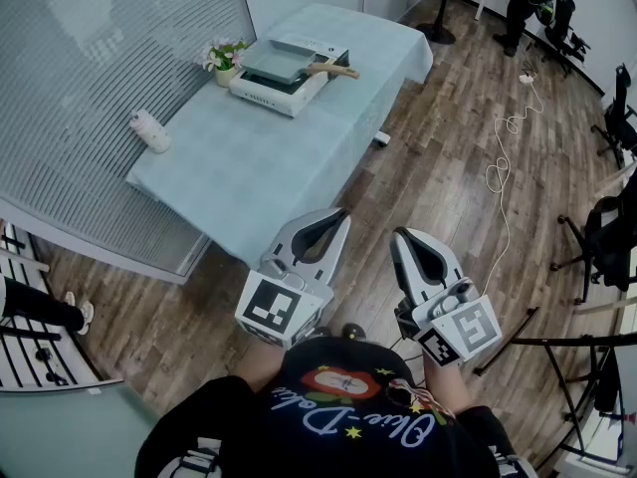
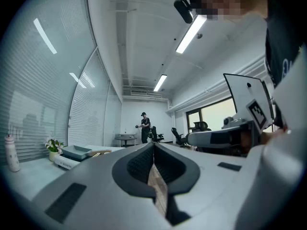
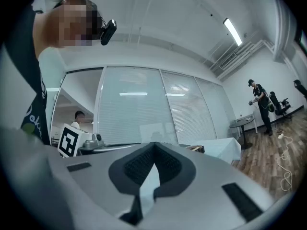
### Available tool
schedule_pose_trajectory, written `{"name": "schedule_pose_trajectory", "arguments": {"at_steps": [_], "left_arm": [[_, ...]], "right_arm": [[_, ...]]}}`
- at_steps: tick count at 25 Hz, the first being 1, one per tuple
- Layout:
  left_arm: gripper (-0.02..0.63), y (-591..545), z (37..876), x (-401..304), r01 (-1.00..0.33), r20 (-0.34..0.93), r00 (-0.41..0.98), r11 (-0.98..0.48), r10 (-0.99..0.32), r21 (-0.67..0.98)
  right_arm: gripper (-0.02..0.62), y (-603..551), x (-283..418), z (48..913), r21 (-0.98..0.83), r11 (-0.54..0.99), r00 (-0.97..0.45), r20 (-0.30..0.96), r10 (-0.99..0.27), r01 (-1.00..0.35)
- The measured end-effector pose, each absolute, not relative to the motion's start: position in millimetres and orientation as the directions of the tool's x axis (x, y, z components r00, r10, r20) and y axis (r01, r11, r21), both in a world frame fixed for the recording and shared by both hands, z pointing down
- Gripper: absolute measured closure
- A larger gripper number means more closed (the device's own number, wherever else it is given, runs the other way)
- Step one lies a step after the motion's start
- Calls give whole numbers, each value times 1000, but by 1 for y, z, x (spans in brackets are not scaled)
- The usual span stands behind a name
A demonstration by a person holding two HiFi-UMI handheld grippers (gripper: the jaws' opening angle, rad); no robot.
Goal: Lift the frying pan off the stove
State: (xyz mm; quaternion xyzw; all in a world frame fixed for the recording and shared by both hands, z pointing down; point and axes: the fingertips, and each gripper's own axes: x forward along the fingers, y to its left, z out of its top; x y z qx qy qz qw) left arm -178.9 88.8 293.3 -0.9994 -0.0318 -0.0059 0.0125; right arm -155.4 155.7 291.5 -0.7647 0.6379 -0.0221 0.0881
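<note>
A square grey-green frying pan point(image 1: 276, 60) with a wooden handle point(image 1: 333, 69) sits on a white stove point(image 1: 269, 96) at the far end of a table point(image 1: 259, 157) under a pale blue cloth. My left gripper point(image 1: 342, 210) and right gripper point(image 1: 398, 233) are held side by side close to my body, well short of the table's near corner. Both are shut with nothing between the jaws. In the left gripper view, the pan point(image 2: 76, 151) lies far off at the left beyond the left gripper point(image 2: 153, 143). The right gripper point(image 3: 153, 144) points toward the table's end point(image 3: 225, 150).
A small flower pot point(image 1: 226, 60) stands beside the stove and a white bottle point(image 1: 149, 130) near the table's left edge. A white cable point(image 1: 503, 157) snakes over the wooden floor. Black stands point(image 1: 597, 247) crowd the right side. A person point(image 1: 523, 3) stands by a round table far back.
</note>
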Motion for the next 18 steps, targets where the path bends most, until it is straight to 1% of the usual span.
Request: {"name": "schedule_pose_trajectory", "arguments": {"at_steps": [4,9,15,18], "left_arm": [[600,92,297,-186,75,22,997,-997,74,-4],[600,94,296,-192,88,29,996,-996,88,6],[600,88,294,-191,109,4,994,-994,109,10],[600,89,298,-194,123,4,992,-992,123,22]], "right_arm": [[595,155,-164,295,-180,-168,180,-54,-982,-969],[595,157,-172,291,-205,-153,167,-54,-984,-967],[595,159,-168,289,-194,-201,217,-65,-974,-960],[595,161,-168,294,-191,-229,243,-50,-969,-954]]}}
